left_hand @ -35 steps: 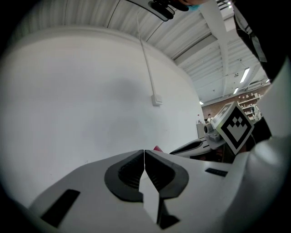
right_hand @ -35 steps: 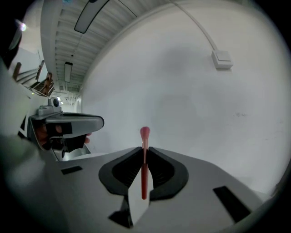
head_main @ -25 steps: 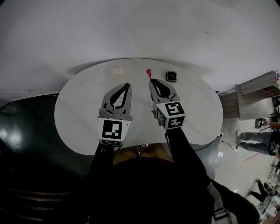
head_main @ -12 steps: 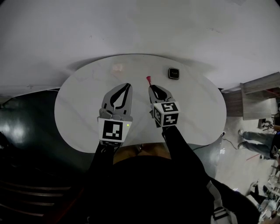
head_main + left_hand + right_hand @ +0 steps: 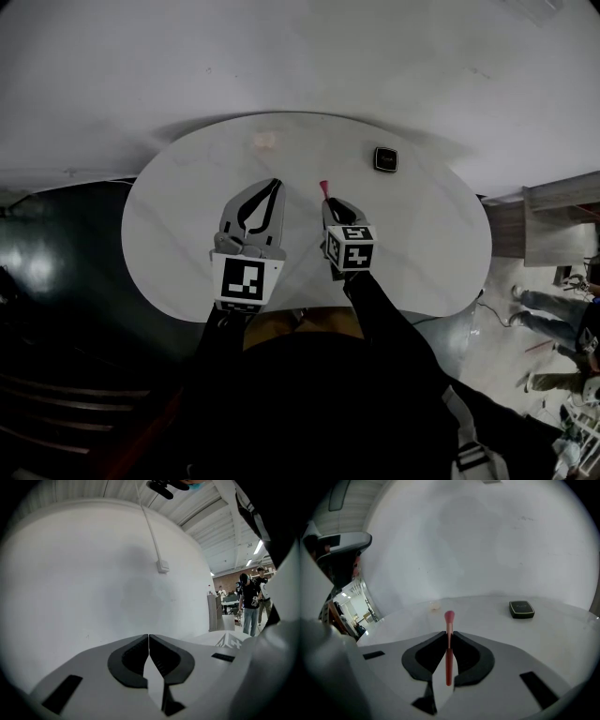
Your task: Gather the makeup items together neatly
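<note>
- L: left gripper (image 5: 148, 638), jaws pressed together, nothing betw. them, over white oval tabletop (image 5: 178, 234).
- Small pale pink item (image 5: 265, 141) near table's far edge; too small to identify.
- Right gripper (image 5: 449, 634) clamped on slim red makeup brush w/ pink tip (image 5: 449, 667), over mid-table.
- R: black square compact (image 5: 385, 158), on table, well apart from pink item.

Smooth, faintly marbled table (image 5: 187, 216); black compact (image 5: 385, 158) with slight sheen.
</note>
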Demonstrator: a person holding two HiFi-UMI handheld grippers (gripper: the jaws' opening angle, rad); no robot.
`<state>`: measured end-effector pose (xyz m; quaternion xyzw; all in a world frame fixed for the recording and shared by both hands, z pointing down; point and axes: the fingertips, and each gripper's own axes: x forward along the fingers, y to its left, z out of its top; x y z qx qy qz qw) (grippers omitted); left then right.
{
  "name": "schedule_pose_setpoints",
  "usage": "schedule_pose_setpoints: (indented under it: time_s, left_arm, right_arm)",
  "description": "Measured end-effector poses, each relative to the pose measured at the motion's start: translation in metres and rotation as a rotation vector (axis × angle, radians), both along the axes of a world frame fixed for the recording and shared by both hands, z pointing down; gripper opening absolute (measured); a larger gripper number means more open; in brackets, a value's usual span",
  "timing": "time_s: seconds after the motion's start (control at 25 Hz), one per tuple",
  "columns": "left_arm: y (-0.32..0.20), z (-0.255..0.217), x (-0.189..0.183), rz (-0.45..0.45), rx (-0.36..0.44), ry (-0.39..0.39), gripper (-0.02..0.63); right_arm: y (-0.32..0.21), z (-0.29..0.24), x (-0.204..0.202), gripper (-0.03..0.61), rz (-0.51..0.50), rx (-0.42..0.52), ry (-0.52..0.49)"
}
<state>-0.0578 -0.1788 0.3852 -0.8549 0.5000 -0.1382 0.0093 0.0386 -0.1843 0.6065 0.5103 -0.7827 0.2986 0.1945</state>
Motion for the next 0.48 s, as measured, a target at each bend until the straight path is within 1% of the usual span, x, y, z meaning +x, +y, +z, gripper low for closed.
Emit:
schedule_pose_setpoints:
  time_s: [0.2, 0.32, 0.48]
  left_arm:
    - [0.001, 0.002, -0.005, -0.012, -0.002, 0.001, 0.019]
    - [0.001, 0.002, -0.009, -0.017, -0.004, 0.001, 0.018]
    - [0.002, 0.002, -0.011, -0.02, -0.005, 0.0, 0.019]
  right_arm:
    - [0.009, 0.026, 0.001, 0.064, 0.053, -0.093, -0.018]
    - [0.015, 0.033, 0.001, 0.066, 0.078, -0.122, -0.011]
    - [0.019, 0.039, 0.002, 0.066, 0.126, -0.152, -0.029]
